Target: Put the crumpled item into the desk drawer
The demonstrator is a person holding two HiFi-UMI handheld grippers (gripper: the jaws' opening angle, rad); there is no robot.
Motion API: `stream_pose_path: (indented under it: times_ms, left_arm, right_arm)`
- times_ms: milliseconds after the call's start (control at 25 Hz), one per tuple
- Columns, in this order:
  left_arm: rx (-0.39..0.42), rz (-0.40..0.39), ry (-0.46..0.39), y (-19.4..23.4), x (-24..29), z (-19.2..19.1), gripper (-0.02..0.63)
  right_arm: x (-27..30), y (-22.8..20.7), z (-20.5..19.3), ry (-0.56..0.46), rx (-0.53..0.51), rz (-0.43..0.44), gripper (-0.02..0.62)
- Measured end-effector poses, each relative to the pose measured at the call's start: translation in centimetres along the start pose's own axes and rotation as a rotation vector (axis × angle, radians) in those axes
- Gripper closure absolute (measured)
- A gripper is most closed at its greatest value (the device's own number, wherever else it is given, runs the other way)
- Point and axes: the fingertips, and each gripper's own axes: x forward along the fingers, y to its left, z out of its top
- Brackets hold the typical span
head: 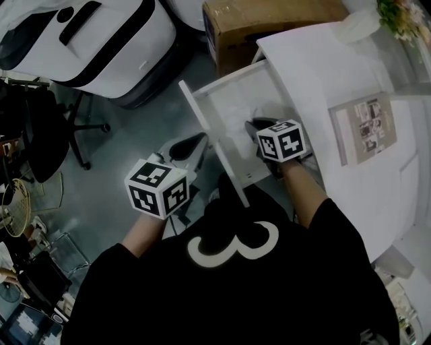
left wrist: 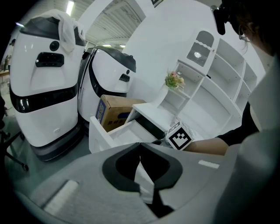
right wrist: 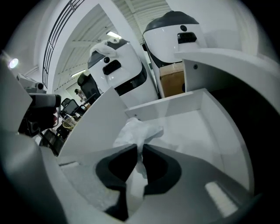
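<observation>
Room: grey floor (head: 128, 135), with a curved white desk (head: 316, 74) on my right.
Background: two large white machines with black bands (left wrist: 43, 87) stand behind a brown cardboard box (head: 262, 20).
On the desk: a pale printed booklet (head: 363, 128) lies flat, and a small bunch of flowers (head: 404, 17) sits at the far corner.
Drawer: the white desk drawer (head: 229, 108) is pulled well out from the desk. Its front panel is toward me, and its floor looks bare apart from what I am holding.
Right gripper: my right gripper (right wrist: 141, 146) points down into the white desk drawer. Its jaws are clamped on the crumpled white item (right wrist: 138, 133).
Item: the crumpled white item bulges out past the jaw tips, inside the drawer's walls and near its left side. I cannot tell whether it touches the drawer floor. From the head view my gripper hides it.
Left gripper: my left gripper (left wrist: 140, 144) is outside the drawer, just beside the front panel, over the floor. Its jaw tips are closed together and hold nothing.
</observation>
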Motion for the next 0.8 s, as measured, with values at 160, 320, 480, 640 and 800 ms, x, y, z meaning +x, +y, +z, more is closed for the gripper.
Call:
stream_pose_path:
  times_ms: [160, 320, 480, 640, 800]
  left_arm:
    - [0.008, 0.009, 0.014, 0.3, 0.7, -0.5, 0.595]
    - [-0.002, 0.012, 0.029, 0.9, 1.5, -0.8, 0.595]
    - [-0.014, 0.013, 0.036, 1.4, 2.1, -0.8, 0.595]
    - [-0.020, 0.011, 0.043, 1.8, 2.7, -0.8, 0.595]
    - [-0.023, 0.010, 0.050, 2.1, 3.1, -0.9, 0.595]
  right_arm:
    - [1.9, -1.0, -0.8, 0.041, -0.014, -0.008, 0.552]
    - [3.6, -2.2, -1.6, 0.078, -0.015, -0.029, 0.552]
    - [4.8, -3.4, -2.3, 0.104, 0.001, -0.048, 0.551]
    - [5.8, -4.1, -2.8, 0.132, -0.002, -0.052, 0.551]
    - [6.4, -4.5, -3.2, 0.151, -0.005, -0.056, 0.548]
